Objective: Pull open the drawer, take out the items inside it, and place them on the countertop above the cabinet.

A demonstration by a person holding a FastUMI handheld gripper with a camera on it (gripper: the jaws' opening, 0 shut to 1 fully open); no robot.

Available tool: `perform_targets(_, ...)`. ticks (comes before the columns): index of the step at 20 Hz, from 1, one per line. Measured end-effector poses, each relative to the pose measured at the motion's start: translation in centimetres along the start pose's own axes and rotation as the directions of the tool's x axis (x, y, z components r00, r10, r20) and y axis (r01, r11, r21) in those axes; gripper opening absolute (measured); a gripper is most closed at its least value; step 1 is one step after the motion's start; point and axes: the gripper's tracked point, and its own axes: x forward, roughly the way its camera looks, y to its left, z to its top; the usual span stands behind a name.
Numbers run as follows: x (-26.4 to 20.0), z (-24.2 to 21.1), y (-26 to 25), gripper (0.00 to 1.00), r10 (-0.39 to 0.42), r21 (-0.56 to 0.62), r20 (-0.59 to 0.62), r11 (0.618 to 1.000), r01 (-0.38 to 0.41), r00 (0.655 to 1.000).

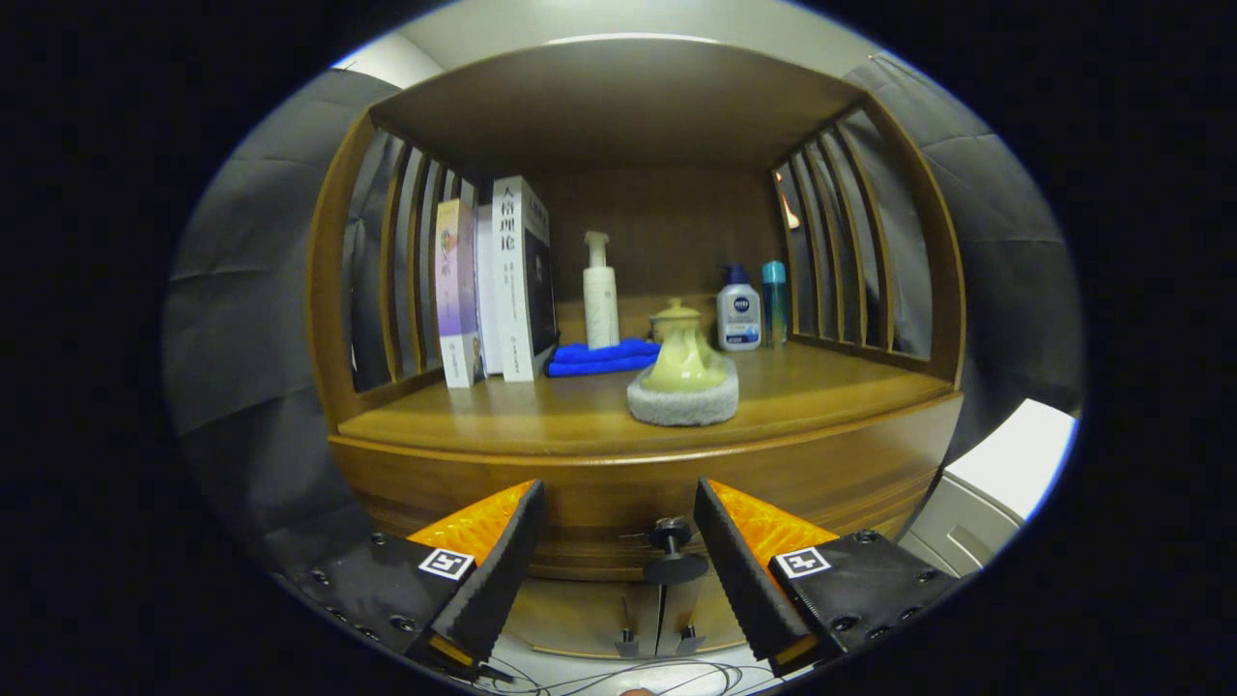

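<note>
A wooden cabinet stands in front of me with its countertop under an open shelf hood. Below the countertop runs the closed drawer front, and its small dark knob sits between my fingers, slightly nearer the right one. My gripper is open, the fingers apart on either side of the knob and touching nothing. The drawer's inside is hidden.
On the countertop stand several books, a white pump bottle, a folded blue cloth, a yellow-green lidded jar on a grey pad, a blue-capped white bottle and a teal bottle. Lower cabinet doors with small handles sit beneath. A white unit stands at right.
</note>
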Motion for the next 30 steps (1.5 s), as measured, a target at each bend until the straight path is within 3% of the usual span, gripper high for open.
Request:
perform_targets(5,-4.7,6.8,0.2,0.97,-0.017,-0.102,0.102,0.994,0.028,0.995)
perform_targets(10,-7.8,11.5,0.8,0.97,0.02,-0.04,0.156,0.999,-0.014,0.988)
perform_targets(30,-8.6,12.6,-0.2,0.97,0.031,-0.034,0.119,0.999,-0.027,0.992)
